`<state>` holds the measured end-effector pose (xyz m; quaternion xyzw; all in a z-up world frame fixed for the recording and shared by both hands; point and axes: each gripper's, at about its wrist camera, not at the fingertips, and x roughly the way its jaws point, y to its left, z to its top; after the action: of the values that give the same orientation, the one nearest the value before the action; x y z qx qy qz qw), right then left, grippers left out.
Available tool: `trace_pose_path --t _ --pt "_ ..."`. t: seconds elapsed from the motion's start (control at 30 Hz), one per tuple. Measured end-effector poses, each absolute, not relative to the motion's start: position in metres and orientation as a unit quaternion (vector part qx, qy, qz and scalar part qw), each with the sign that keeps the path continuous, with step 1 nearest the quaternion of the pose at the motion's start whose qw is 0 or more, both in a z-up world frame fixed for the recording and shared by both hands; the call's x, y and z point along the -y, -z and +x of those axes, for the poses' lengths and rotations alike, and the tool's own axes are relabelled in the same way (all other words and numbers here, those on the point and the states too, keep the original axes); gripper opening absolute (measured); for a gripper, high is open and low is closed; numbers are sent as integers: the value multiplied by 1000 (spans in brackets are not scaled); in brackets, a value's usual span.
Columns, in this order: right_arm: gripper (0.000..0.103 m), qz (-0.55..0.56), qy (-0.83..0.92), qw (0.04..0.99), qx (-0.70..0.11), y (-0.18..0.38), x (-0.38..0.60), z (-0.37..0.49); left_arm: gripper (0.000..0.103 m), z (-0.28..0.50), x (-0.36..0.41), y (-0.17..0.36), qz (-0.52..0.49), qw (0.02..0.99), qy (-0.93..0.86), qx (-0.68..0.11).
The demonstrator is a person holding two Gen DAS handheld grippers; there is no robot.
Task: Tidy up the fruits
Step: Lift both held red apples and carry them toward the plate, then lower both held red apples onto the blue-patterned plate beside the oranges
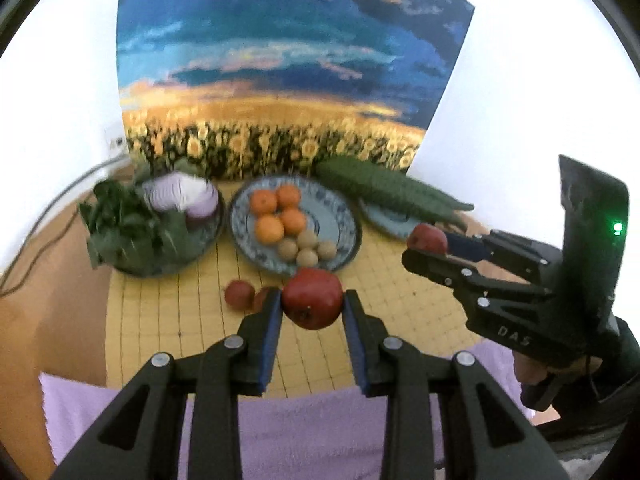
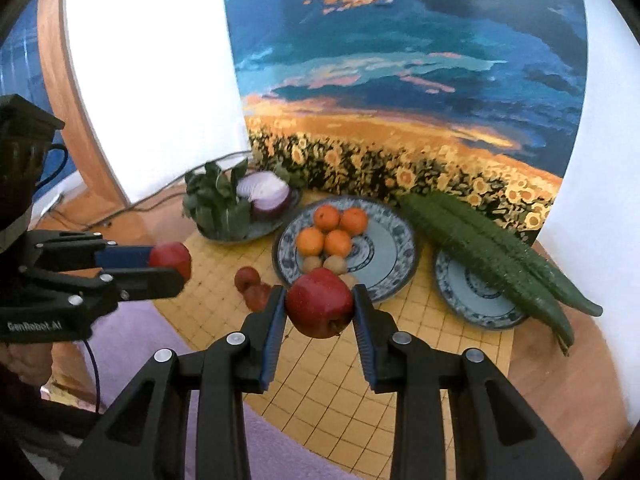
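While the left gripper (image 1: 311, 307) pinches a red apple (image 1: 313, 298) between its blue pads, the right gripper (image 2: 319, 307) clamps a second apple (image 2: 320, 303); both hang above the yellow grid mat (image 2: 340, 380), near the fruit plate's (image 2: 394, 248) front rim. Its oranges (image 2: 334, 226) sit toward the back. Readable writing: "GenRobot.AI" on the left housing, "DAS" on the right.

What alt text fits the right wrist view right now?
The right tool grips a red apple above a yellow mat, facing a plate of oranges. At left, the left tool holds another apple.
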<state>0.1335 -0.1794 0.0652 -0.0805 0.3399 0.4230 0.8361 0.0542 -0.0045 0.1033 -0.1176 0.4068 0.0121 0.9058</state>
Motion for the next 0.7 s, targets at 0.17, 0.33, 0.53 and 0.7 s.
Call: trace_pose_path --t 0.17,0.33,0.53,0.7 --pt "34 -50 -422 830 -363 -59 185 154 31 72 2 -107 -112 904 -6 -412" --pt "34 -35 -420 832 -361 -52 179 172 32 93 -1 -94 -133 899 13 -417" --pt "34 -31 -431 817 -382 -30 158 203 32 122 -8 -77 -147 896 26 -418" --pt "34 -25 -438 802 -406 -5 141 224 32 144 -16 -62 -158 893 34 -420"
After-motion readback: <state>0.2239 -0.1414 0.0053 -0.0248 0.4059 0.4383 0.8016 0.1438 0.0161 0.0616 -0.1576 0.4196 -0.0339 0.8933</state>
